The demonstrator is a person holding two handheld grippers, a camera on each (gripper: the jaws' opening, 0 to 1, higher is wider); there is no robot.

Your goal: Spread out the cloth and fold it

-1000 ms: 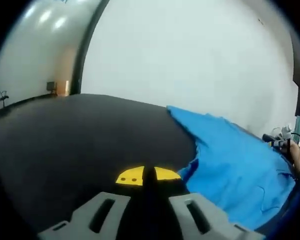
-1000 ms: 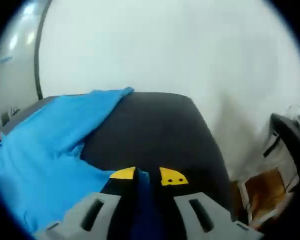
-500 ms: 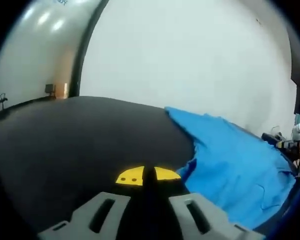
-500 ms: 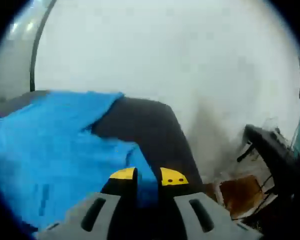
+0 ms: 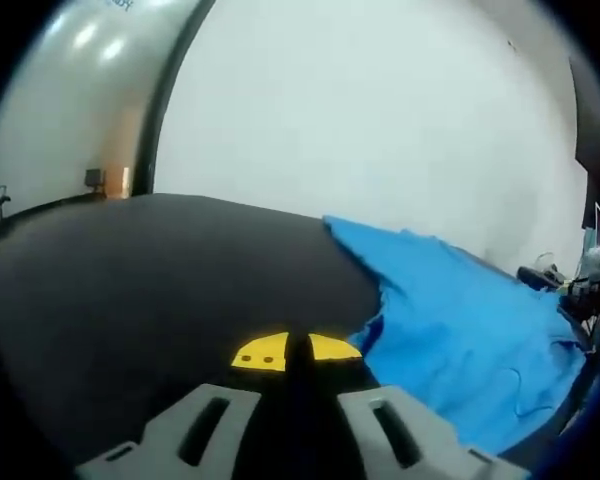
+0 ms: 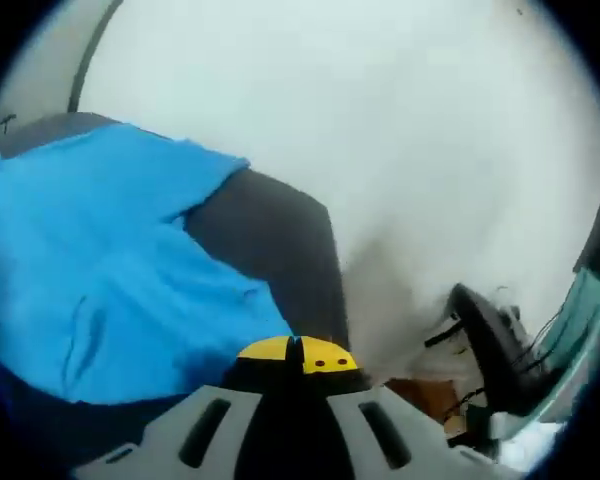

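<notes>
A bright blue cloth (image 5: 460, 320) lies spread over the right part of a black table (image 5: 150, 280) in the left gripper view. My left gripper (image 5: 296, 352) hovers low over the bare table just left of the cloth's near edge, jaws shut with nothing showing between them. In the right gripper view the blue cloth (image 6: 110, 260) covers the left of the table (image 6: 280, 240), and its near corner runs down to my right gripper (image 6: 298, 353), whose yellow tips are pressed together on that corner. The cloth's near edge is raised, with shadow beneath it.
A plain white wall (image 5: 380, 120) stands behind the table. Past the table's right edge in the right gripper view are a dark chair-like shape (image 6: 490, 345) and a brown patch (image 6: 425, 395) lower down. A dark vertical frame (image 5: 165, 100) is at the far left.
My right gripper has pulled the cloth's corner toward the table's right edge, spreading it wider; its tips, earlier apart around a thick fold, are now pressed together. The left gripper barely moved.
</notes>
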